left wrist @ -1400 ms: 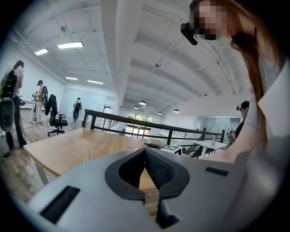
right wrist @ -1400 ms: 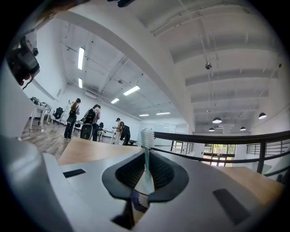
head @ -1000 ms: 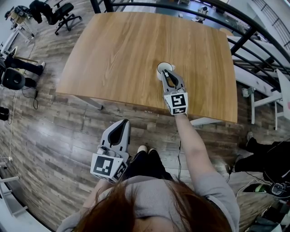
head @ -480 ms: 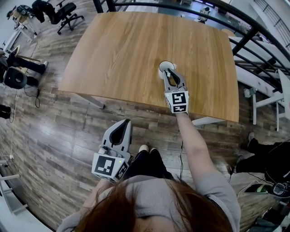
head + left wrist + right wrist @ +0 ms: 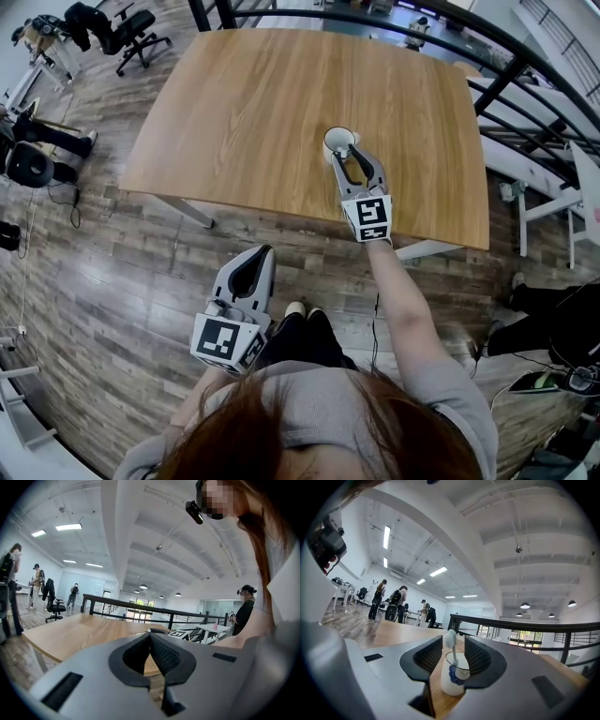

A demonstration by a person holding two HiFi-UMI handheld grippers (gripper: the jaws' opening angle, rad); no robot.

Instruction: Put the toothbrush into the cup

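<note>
Two grippers are in view, and only the right gripper is over the wooden worktop. It reaches in across the near edge, right of the middle. Its jaws stand well apart on either side of a white cup. The cup sits upright on the wood, somewhat nearer the near edge than the far one.

A toothbrush stands in the cup, head down. Its blue and white bristles show through the cup's thin wall, and its white handle rises above the rim, tilted a little. The handle's rounded top comes up between the gripper's black ribbed pads. There is a gap on both sides, so neither pad touches the handle and the jaws grip nothing. The jaw tips flank the cup closely, though the views do not show whether they touch its wall.

The left gripper is held low, off the worktop and well short of its near edge, above the plank floor. Its own view shows its jaws brought together at the tips with nothing between them. That view looks along the worktop from beyond its near edge.

A black railing runs past the far and right edges of the worktop. A black office chair stands on the floor off the far left corner. Several people stand in the distance in the right gripper view.
</note>
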